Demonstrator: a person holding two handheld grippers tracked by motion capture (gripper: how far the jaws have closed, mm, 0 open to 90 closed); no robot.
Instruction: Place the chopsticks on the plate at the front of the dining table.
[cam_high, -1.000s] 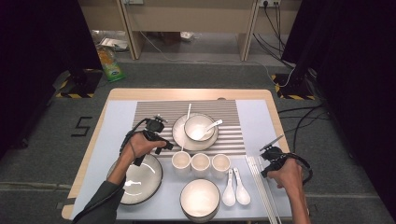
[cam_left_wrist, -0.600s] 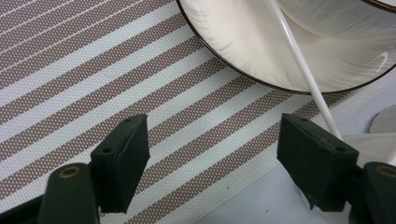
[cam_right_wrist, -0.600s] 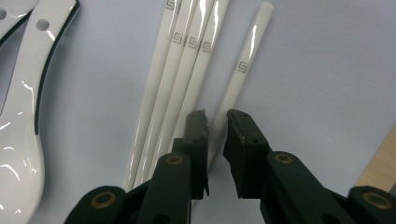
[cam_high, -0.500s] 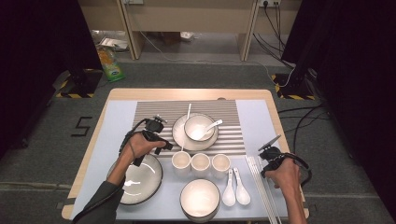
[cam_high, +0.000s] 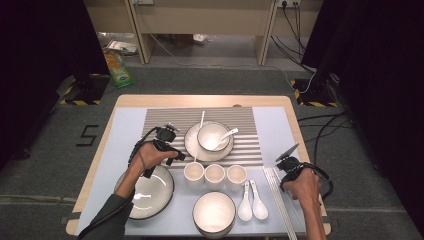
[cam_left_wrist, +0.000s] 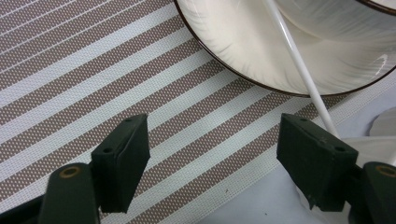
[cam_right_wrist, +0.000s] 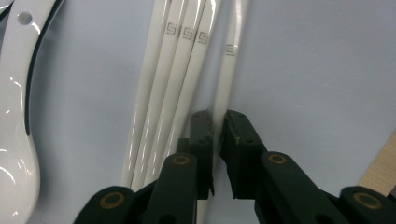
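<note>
My left gripper (cam_high: 173, 152) hangs open over the striped mat (cam_left_wrist: 84, 70), with only mat between its jaws (cam_left_wrist: 212, 144). Just beyond them lies the white plate (cam_left_wrist: 261, 51), holding a bowl (cam_high: 213, 134). One white chopstick (cam_left_wrist: 299, 65) slants off the plate's rim past the right-hand jaw. My right gripper (cam_high: 286, 166) is low at the near right, shut on a single white chopstick (cam_right_wrist: 229, 70). That chopstick lies slightly apart from three others (cam_right_wrist: 175, 70) on the pale blue mat (cam_right_wrist: 317, 70).
Three small cups (cam_high: 215, 175) stand in a row mid-table. Two white spoons (cam_high: 252, 202) lie beside the chopsticks; one spoon (cam_right_wrist: 14, 102) is close on my right gripper's left. A bowl (cam_high: 214, 212) sits near front centre, a large dish (cam_high: 147, 197) under the left forearm.
The right hand has edged slightly left along the chopsticks. The left gripper has hardly moved.
</note>
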